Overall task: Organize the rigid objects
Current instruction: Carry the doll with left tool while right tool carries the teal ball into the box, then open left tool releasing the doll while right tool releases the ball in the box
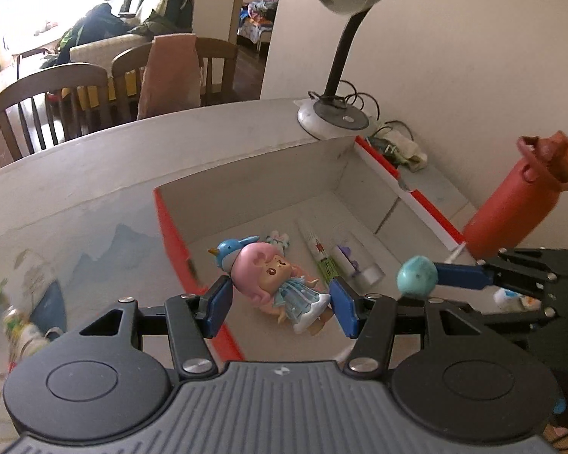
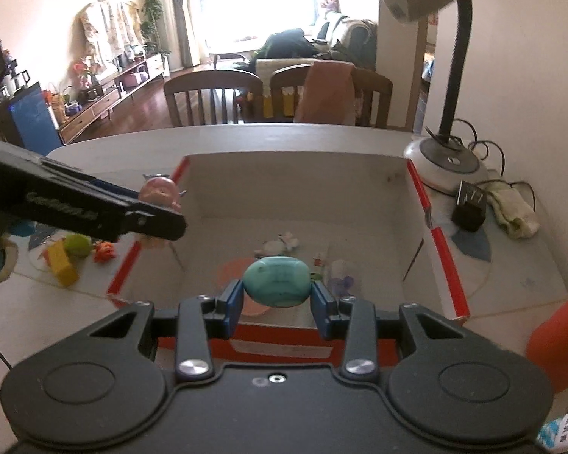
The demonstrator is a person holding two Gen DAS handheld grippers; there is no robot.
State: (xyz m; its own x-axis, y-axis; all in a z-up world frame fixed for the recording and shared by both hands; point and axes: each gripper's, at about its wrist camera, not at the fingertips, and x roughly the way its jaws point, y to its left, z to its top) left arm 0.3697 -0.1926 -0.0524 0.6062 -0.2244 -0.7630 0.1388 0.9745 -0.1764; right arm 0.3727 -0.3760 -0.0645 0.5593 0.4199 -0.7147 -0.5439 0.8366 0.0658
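Note:
My left gripper [image 1: 280, 302] is shut on a doll [image 1: 272, 276] with pink hair and a blue bird hat, held over the left side of the white box with red rims [image 1: 170, 234]. In the right wrist view the doll [image 2: 159, 191] hangs above the box's left rim [image 2: 127, 265]. A turquoise egg-shaped stone [image 2: 276, 282] sits clamped in my right gripper [image 2: 276, 299], above the box's near wall. The left wrist view shows the stone [image 1: 414, 276] at the box's right side. On the box floor lie a glue tube [image 1: 318, 253], a purple-capped tube [image 1: 350, 261] and a small white figure [image 2: 282, 244].
A desk lamp [image 1: 331, 117] stands behind the box. A red bottle [image 1: 511, 208] stands to its right. A black charger [image 2: 469, 208] and a cloth [image 2: 515, 212] lie by the wall. A yellow block [image 2: 60, 261], green ball [image 2: 77, 245] and orange toy [image 2: 104, 251] lie left of the box.

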